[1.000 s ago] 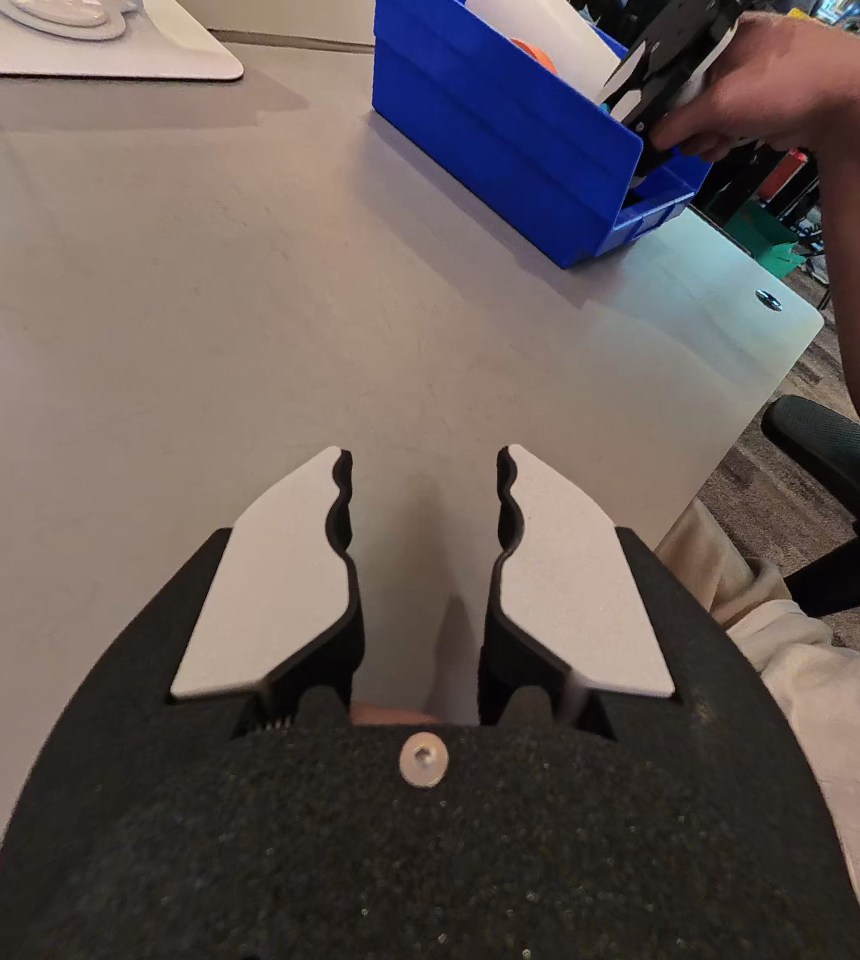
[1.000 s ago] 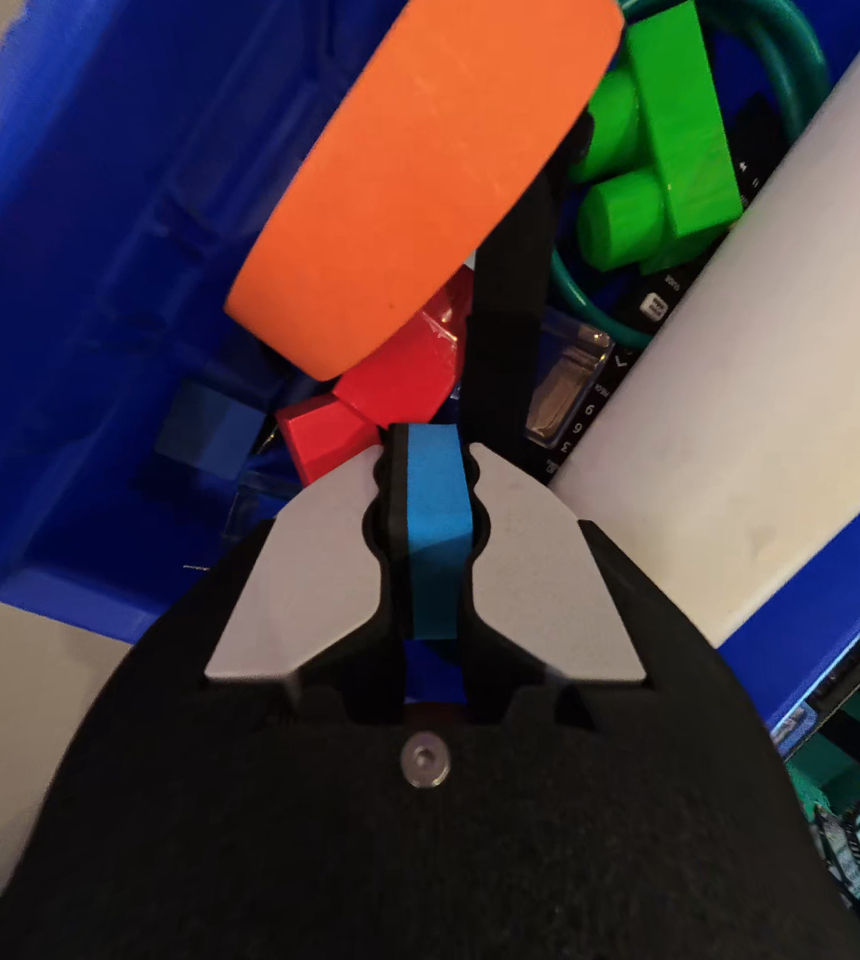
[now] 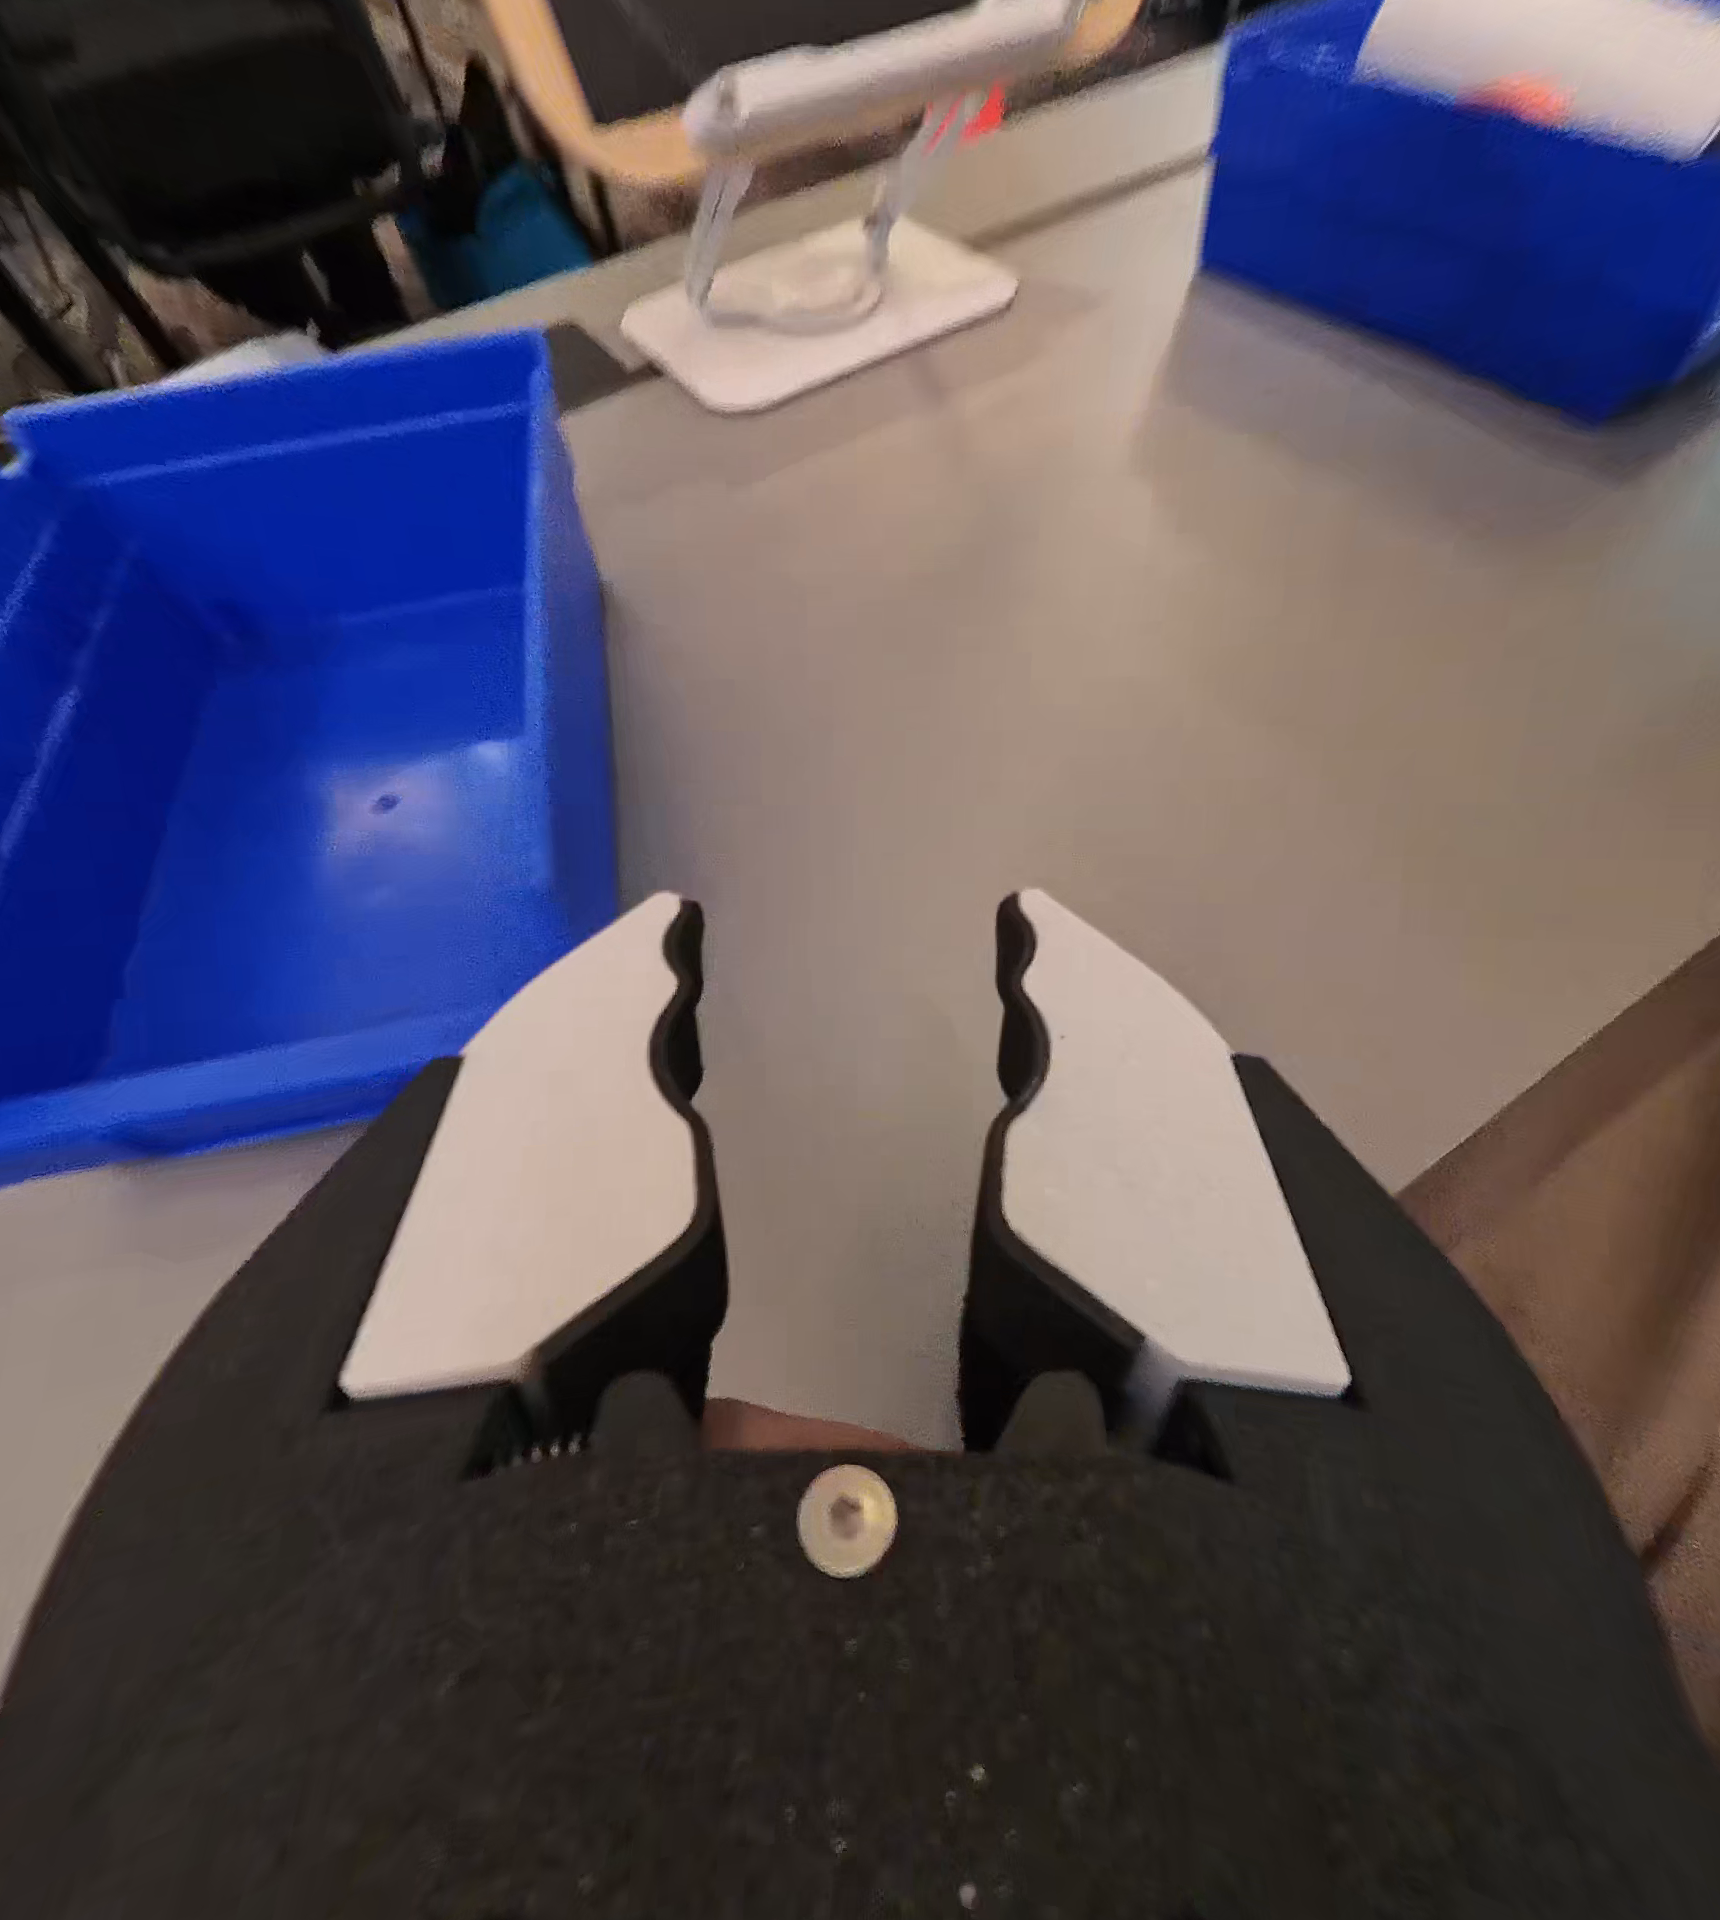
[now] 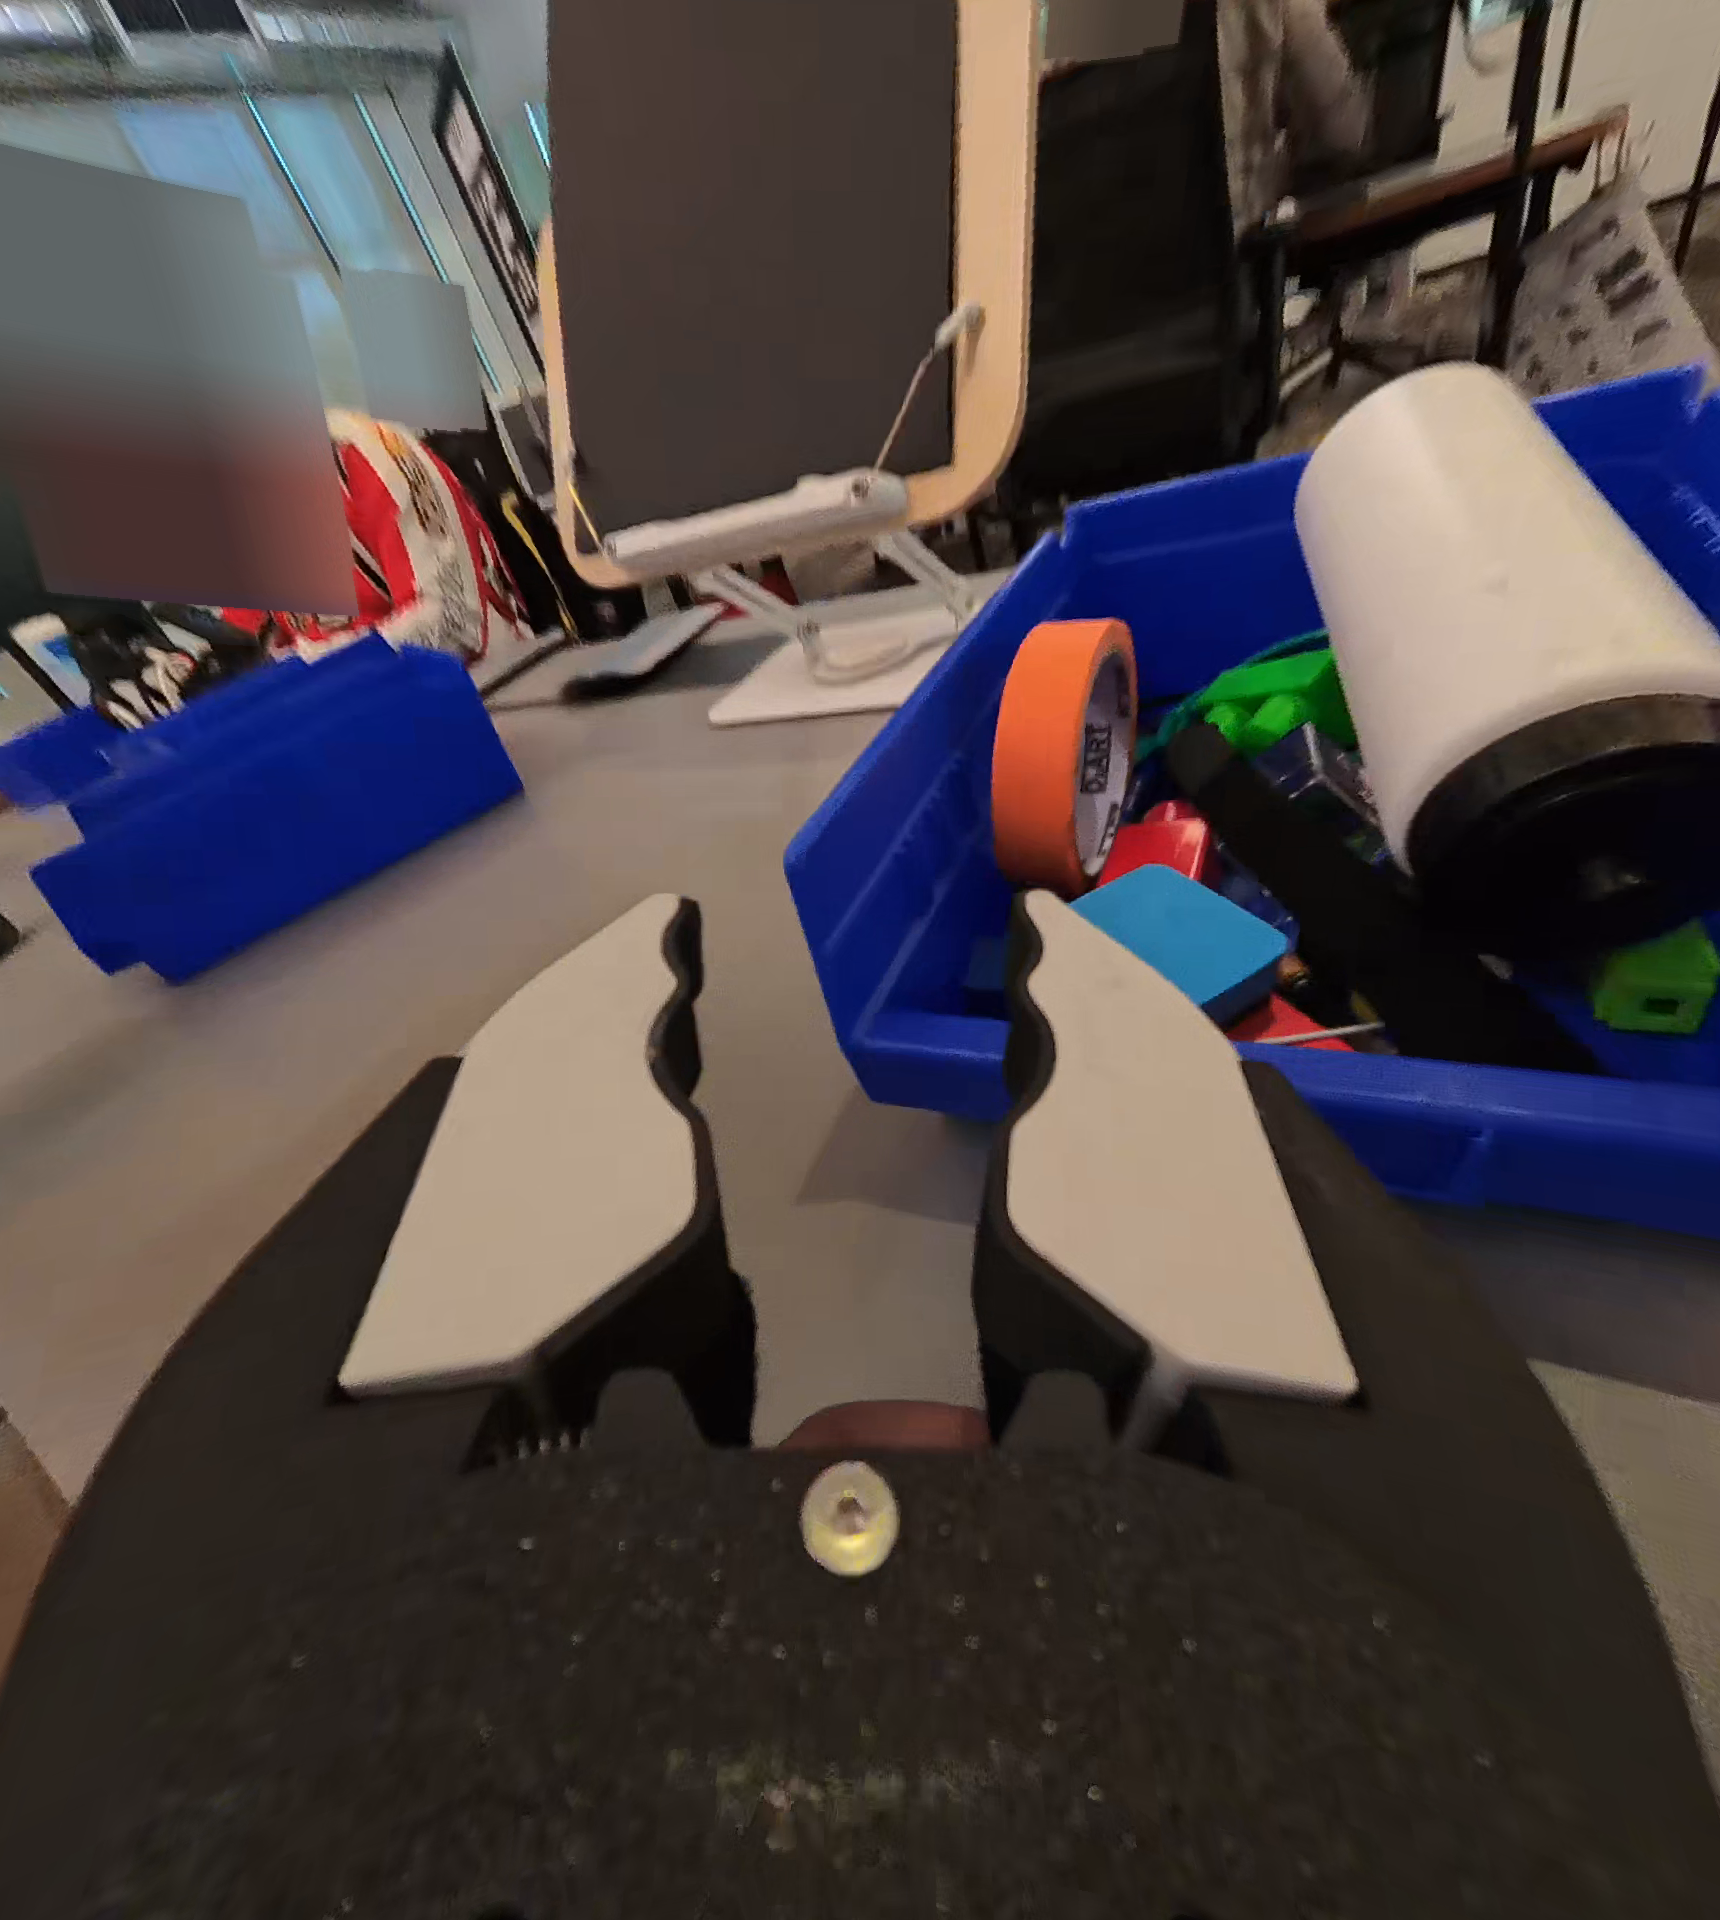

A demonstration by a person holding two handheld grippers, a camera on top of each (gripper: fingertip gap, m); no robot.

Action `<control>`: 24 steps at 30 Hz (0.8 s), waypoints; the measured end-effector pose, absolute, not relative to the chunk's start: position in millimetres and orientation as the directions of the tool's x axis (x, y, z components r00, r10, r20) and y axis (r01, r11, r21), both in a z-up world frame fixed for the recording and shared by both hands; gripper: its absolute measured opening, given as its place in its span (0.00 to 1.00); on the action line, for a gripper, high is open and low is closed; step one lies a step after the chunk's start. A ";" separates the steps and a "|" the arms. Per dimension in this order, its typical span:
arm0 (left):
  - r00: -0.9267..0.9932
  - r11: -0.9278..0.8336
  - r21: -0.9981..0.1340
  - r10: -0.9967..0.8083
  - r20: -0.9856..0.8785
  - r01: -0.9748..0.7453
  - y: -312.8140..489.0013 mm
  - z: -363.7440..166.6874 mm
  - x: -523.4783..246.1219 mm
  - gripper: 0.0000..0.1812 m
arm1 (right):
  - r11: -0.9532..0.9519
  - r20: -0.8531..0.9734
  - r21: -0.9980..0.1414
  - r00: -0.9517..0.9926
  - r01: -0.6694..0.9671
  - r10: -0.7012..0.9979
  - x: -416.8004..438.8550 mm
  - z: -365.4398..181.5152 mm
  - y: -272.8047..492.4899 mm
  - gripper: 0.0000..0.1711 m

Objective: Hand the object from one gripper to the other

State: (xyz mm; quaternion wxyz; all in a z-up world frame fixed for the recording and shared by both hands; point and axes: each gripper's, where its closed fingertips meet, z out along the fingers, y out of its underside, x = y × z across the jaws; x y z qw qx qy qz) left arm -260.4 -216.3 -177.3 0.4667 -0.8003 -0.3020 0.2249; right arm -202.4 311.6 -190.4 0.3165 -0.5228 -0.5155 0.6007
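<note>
My left gripper [image 3: 848,914] is open and empty, over the grey table [image 3: 1043,675], just right of an empty blue bin [image 3: 565,582]. My right gripper [image 4: 848,914] is open and empty, over the table just in front of the left corner of a full blue bin [image 4: 1458,1132]. A blue foam block [image 4: 1183,935] lies in that bin, right behind my right fingertip, partly hidden by it. The full bin also shows blurred at the far right in the left wrist view [image 3: 1458,249].
The full bin holds an orange tape roll [image 4: 1043,758], a large white cylinder [image 4: 1500,613], green pieces [image 4: 1656,982] and a red piece [image 4: 1162,842]. A white stand [image 3: 825,301] stands at the back. The empty bin [image 4: 284,810] sits to the left. The table edge and a person's clothing [image 3: 1718,1351] are at the right. There is about 55 cm between the tips of the two grippers. The blue foam block [image 4: 1183,935] lies some 9 cm from my right tips, 55 cm from my left tips.
My right gripper was shut on the blue block inside the bin; now it is open, pulled back out, and the block lies in the bin. My left gripper has swung left toward the empty bin.
</note>
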 end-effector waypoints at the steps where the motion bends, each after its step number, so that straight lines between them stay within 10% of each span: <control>1: 0.699 -0.427 -0.858 0.706 -0.117 0.287 -233.0 -180.9 -267.1 0.30 | -0.276 -0.301 -0.952 -0.242 0.133 0.922 -201.6 -189.4 317.6 0.32; 24: 0.593 -0.565 -0.634 0.780 -0.201 0.528 -339.3 -229.2 -372.7 0.31 | -0.053 -0.059 -0.978 -0.025 0.203 0.998 -227.3 -215.0 381.6 0.29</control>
